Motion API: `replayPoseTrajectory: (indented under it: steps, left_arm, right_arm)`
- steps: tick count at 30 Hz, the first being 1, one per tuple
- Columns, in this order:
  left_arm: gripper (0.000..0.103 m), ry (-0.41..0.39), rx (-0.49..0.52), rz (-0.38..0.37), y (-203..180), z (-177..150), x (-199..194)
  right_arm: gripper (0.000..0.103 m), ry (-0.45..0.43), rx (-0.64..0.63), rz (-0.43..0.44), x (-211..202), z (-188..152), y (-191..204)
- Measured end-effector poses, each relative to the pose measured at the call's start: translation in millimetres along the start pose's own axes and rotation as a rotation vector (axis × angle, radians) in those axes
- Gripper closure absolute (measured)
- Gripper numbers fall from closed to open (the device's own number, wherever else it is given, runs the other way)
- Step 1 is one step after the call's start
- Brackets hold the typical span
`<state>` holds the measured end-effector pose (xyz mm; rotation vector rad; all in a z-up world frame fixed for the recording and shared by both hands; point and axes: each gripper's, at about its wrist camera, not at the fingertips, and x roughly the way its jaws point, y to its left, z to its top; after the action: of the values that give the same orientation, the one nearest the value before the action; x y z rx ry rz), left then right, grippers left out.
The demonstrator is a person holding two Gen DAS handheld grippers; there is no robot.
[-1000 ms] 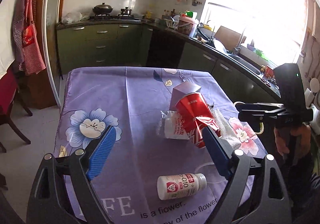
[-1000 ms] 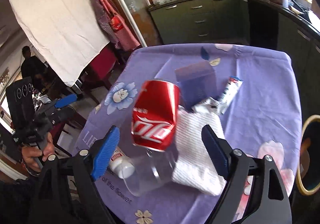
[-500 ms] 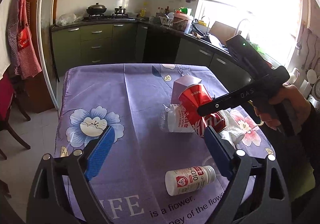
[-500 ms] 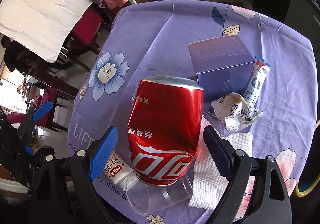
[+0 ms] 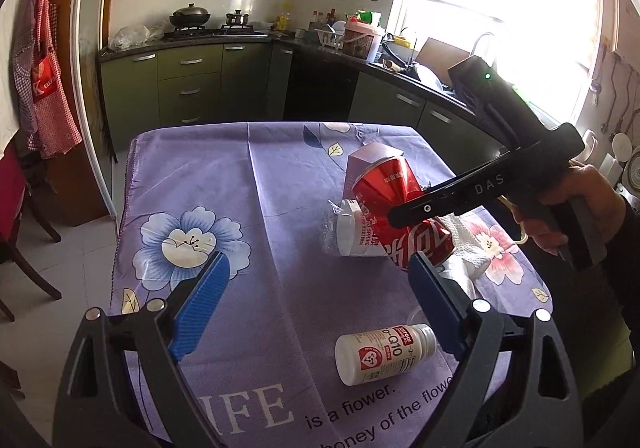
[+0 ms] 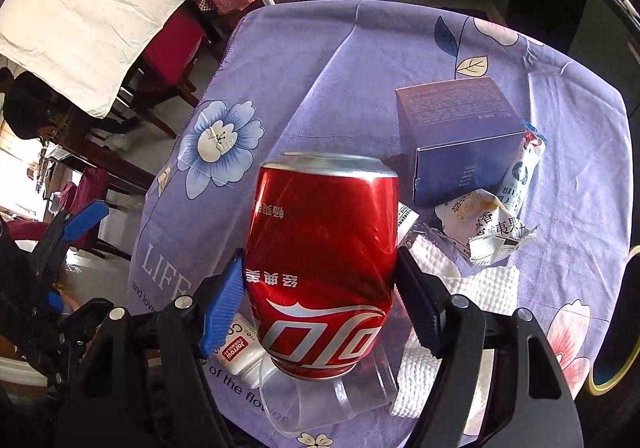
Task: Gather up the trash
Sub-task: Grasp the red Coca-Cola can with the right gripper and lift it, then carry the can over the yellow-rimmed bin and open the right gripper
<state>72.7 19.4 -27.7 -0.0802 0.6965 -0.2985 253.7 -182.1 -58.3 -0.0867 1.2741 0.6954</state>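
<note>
A dented red cola can [image 6: 324, 264] lies tilted on a clear plastic bottle [image 6: 344, 400] and a white paper towel [image 6: 472, 288] on the purple tablecloth [image 5: 224, 184]. My right gripper [image 6: 320, 296] has closed its blue pads on the can's two sides; in the left wrist view the can [image 5: 396, 208] shows under the right gripper's black finger. My left gripper [image 5: 316, 308] is open and empty above the near table, left of a small white pill bottle [image 5: 384, 352]. A purple box [image 6: 460, 136], a crumpled wrapper [image 6: 488, 224] and a tube-shaped packet [image 6: 520, 172] lie beyond the can.
The table's near and right edges are close. A round bin rim [image 6: 616, 348] shows at the right below the table. Red chairs [image 6: 168, 48] stand on the far side. Green kitchen cabinets [image 5: 188, 88] run behind the table.
My right gripper came forward and down over the can and narrowed from wide open to pads touching its sides. My left gripper drew slightly back and stayed open.
</note>
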Motion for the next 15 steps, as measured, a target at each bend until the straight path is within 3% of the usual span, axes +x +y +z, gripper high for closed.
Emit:
replayPoseTrajectory:
  steps: [9, 15]
  left_arm:
    - [0.017, -0.006, 0.030, -0.008, -12.3, 3.3, -4.8]
    - [0.016, 0.001, 0.060, -0.022, -23.1, 6.4, -2.7]
  right_arm:
    - [0.031, -0.123, -0.004, 0.033, -53.4, -2.3, -0.9]
    - [0.030, -0.239, 0.123, -0.003, -113.7, -28.5, -64.2]
